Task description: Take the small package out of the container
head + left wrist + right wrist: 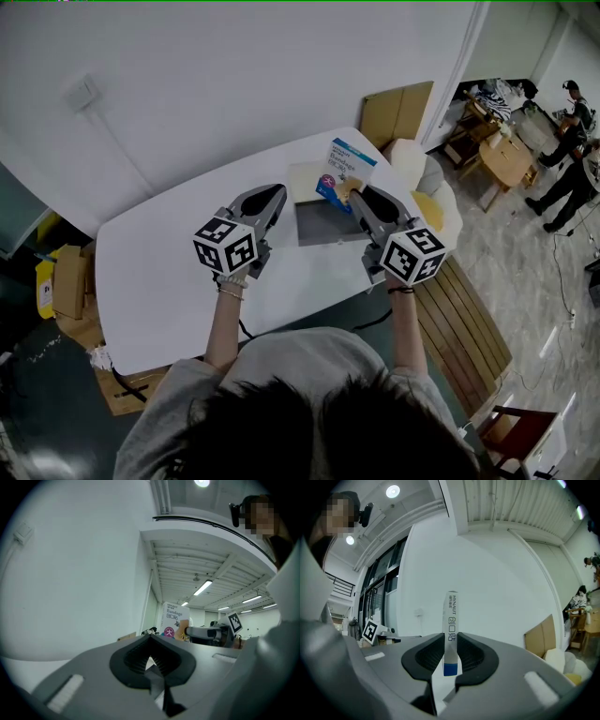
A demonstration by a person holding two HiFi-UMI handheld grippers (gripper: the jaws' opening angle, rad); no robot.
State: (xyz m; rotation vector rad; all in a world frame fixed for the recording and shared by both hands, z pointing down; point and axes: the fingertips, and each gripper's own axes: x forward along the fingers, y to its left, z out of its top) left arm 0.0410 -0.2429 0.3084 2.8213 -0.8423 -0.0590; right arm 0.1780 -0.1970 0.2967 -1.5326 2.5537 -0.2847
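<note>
As the right gripper [450, 657] pinches it, the thin rectangular package [451, 616] stands upright.

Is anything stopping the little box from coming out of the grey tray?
Nothing visible does. The right gripper pinches the box, and nothing covers the tray's open top.

Small package [344, 169]: flat white box with a blue base and bandage print, upright and edge-on, pinched at its lower end by the right gripper [450, 641]. Container [323, 225]: grey, open, looks shallow, just below the package.
</note>
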